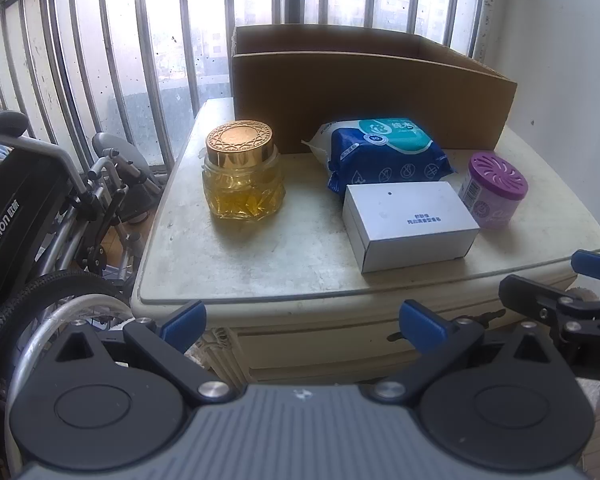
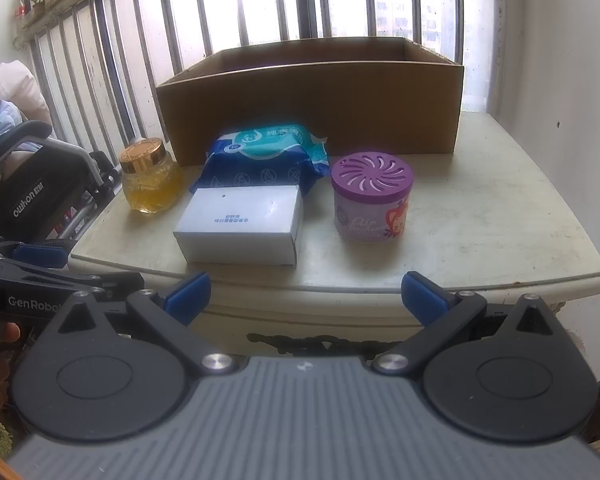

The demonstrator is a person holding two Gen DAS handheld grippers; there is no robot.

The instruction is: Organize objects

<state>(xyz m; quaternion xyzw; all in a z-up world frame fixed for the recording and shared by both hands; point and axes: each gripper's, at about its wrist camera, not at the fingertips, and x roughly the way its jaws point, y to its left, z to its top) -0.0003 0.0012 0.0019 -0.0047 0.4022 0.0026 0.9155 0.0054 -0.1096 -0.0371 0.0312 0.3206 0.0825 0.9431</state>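
Both grippers hang off the near edge of the cream cabinet top, nothing between the fingers. Left gripper has its blue-padded jaws spread wide, aimed at the middle of the top; right gripper likewise spread wide, empty, just short of the near edge. On the top, left to right: a glass jar with a gold lid and yellow contents, standing upright and apart from the rest — then a blue wipes pack lying flat, with a white box touching its near side, and a purple-lidded air freshener can upright just right of the box. Behind them, at the far side by the barred window, sits an open cardboard box; its inside cannot be seen from here. The wipes pack lies just in front of its wall. A wheelchair stands left of the cabinet. In the right wrist view the left gripper's body shows at far left, a fingertip of the person's hand beside it.
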